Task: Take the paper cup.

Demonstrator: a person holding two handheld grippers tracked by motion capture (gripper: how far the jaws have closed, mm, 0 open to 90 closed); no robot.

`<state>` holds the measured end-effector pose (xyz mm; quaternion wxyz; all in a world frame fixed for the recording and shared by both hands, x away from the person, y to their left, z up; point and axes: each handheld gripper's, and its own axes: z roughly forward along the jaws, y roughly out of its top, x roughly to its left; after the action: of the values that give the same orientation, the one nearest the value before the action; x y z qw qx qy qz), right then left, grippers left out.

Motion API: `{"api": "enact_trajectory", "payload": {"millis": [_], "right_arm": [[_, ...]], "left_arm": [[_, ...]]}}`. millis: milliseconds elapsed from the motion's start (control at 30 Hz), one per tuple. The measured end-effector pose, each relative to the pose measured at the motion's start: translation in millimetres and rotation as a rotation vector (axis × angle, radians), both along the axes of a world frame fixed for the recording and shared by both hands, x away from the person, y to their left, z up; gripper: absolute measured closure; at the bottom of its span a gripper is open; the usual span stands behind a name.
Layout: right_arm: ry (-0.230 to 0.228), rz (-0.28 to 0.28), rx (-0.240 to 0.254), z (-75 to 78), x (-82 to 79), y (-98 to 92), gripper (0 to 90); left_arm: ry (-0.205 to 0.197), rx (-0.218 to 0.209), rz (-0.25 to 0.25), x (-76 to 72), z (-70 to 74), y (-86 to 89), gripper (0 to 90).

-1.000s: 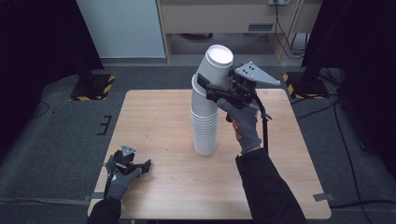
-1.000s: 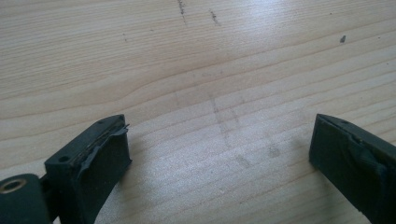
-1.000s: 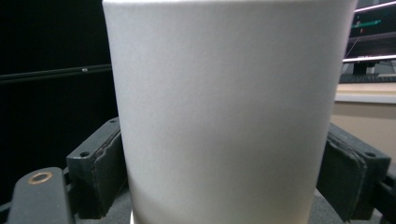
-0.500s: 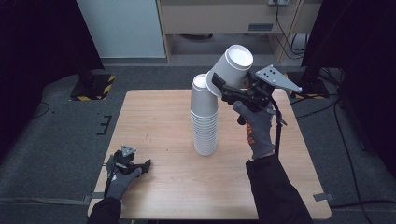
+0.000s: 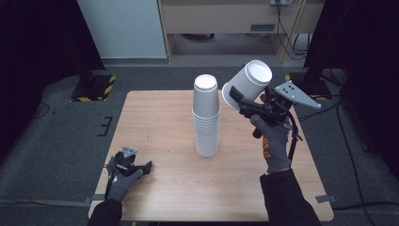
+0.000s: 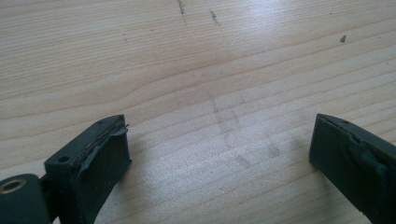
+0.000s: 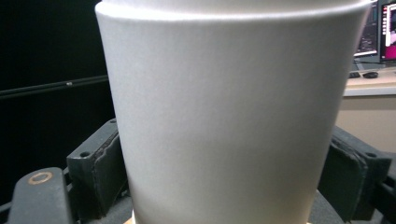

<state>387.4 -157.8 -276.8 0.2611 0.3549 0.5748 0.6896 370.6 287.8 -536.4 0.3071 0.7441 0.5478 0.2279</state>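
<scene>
A tall stack of white paper cups (image 5: pixel 206 117) stands upright at the middle of the wooden table (image 5: pixel 160 117). My right gripper (image 5: pixel 239 100) is raised to the right of the stack's top, shut on a single white cup (image 5: pixel 248 83) that tilts up and to the right. Close up, that white cup (image 7: pixel 233 112) sits between both jaw pads (image 7: pixel 100 172). My left gripper (image 5: pixel 141 167) rests low on the table near the front left corner, open. Its pads (image 6: pixel 100 156) stand wide apart over bare wood (image 6: pixel 210 70).
Beyond the table's far edge lie grey floor, a white panel (image 5: pixel 122 28) and a beige cabinet (image 5: pixel 221 19) with cables. Yellow-black striped stand feet (image 5: pixel 96 88) sit at the far left. A desk with monitors (image 7: pixel 378 28) shows behind the held cup.
My right gripper has lifted the top cup off the stack and carried it up and to the right, clear of the stack. The left gripper has stayed still.
</scene>
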Motion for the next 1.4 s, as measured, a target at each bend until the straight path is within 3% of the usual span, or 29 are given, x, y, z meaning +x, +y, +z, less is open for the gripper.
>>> {"api": "enact_trajectory", "payload": {"millis": [467,1067,1400], "right_arm": [[0.051,-0.020,0.003,-28.5,-14.6,-31.9,14.2],[0.156,-0.031,0.006,-76.9,-29.5,-61.0,14.2],[0.210,-0.017,0.022,-101.7,-34.4,-70.6,14.2]], "left_arm": [[0.000,0.001,0.002,0.0,-0.1,-0.3,3.9],[0.005,0.004,-0.001,-0.6,0.0,-0.9,2.3],[-0.004,-0.002,0.029,-4.4,2.5,0.4,12.6]]}}
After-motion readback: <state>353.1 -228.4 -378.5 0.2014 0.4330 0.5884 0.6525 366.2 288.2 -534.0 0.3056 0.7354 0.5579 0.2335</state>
